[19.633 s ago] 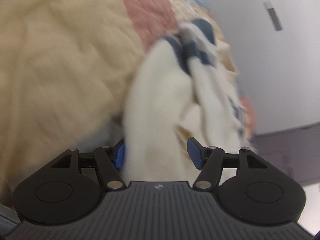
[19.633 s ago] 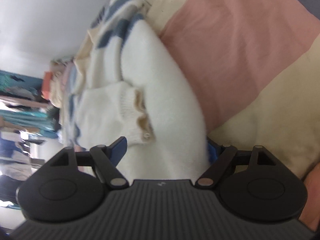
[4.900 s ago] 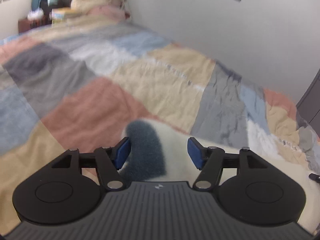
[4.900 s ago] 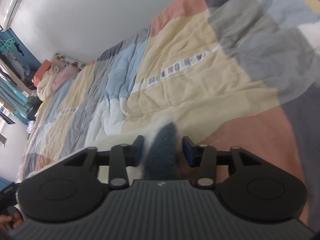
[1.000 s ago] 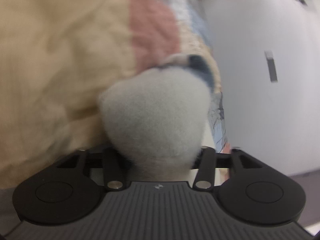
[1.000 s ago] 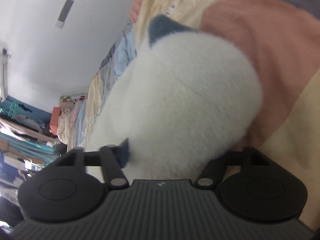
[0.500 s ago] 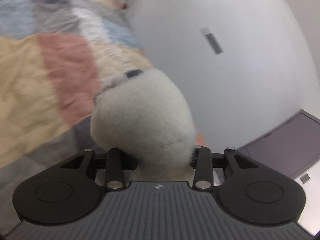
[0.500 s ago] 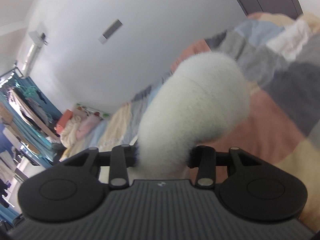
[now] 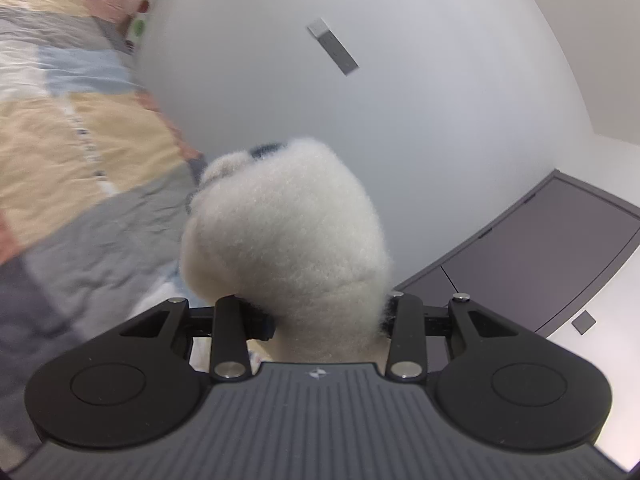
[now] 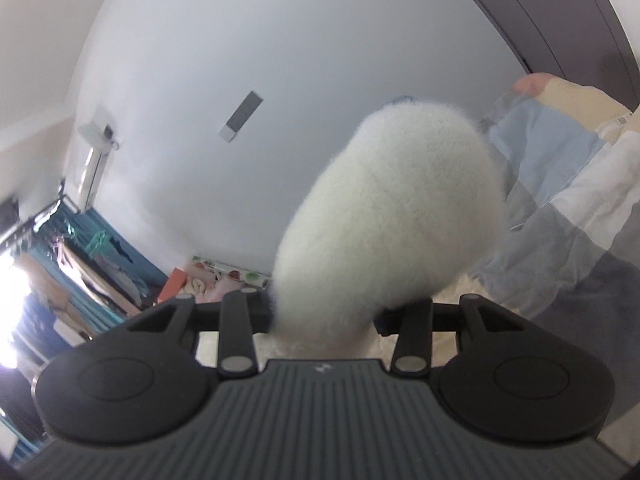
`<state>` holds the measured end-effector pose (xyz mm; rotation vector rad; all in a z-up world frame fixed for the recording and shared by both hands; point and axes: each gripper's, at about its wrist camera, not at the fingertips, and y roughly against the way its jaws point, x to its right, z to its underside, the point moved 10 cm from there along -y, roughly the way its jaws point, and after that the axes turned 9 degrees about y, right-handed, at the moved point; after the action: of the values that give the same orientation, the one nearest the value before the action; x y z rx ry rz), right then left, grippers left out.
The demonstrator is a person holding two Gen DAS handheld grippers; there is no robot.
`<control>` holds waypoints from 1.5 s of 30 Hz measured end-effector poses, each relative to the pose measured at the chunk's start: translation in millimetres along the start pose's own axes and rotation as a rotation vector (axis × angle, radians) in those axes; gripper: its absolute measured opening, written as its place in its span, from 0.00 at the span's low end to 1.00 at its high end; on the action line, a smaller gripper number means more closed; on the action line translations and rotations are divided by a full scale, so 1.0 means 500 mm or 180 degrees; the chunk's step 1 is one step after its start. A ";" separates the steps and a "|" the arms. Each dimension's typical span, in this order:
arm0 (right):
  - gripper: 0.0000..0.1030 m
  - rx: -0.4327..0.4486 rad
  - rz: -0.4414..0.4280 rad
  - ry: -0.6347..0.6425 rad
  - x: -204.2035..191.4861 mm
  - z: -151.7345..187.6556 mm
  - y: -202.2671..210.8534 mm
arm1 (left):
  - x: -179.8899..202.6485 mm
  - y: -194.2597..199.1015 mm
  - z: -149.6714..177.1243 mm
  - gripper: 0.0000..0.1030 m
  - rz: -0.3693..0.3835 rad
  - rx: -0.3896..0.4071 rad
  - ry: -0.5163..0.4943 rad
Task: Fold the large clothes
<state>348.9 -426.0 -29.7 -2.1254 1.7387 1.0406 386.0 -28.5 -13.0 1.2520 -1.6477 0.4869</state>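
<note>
Fluffy white sweater (image 9: pixel 288 240) bulges between the fingers of both grippers: the left gripper (image 9: pixel 326 322) is clamped on one bunch of it, the right gripper (image 10: pixel 326 316) on another (image 10: pixel 392 216), with a sliver of dark blue trim showing at the top of each bunch. A second ago the sweater lay close against the patchwork bedspread (image 9: pixel 80 152); now it is lifted clear above the bedspread, and the grey wall (image 9: pixel 400 120) fills the space behind it. A dark cabinet (image 9: pixel 560 260) and a clothes rack (image 10: pixel 80 256) have come into sight beside the bedspread.
</note>
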 end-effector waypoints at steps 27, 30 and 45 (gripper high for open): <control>0.46 -0.0105 0.0490 -0.0478 0.368 0.117 -0.202 | -0.249 -0.420 0.229 0.44 -0.0481 -0.0605 -0.0226; 0.51 -0.0084 0.0448 -0.0513 0.387 0.158 -0.188 | -0.258 -0.405 0.240 0.47 -0.0491 -0.0644 -0.0324; 0.61 0.0085 0.0532 -0.0514 0.401 0.215 -0.103 | -0.273 -0.300 0.270 0.70 -0.0615 -0.0538 -0.0228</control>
<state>366.1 -506.5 -248.2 -1.8492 1.8645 1.1882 458.4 -122.5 -225.6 1.2980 -1.5722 0.1825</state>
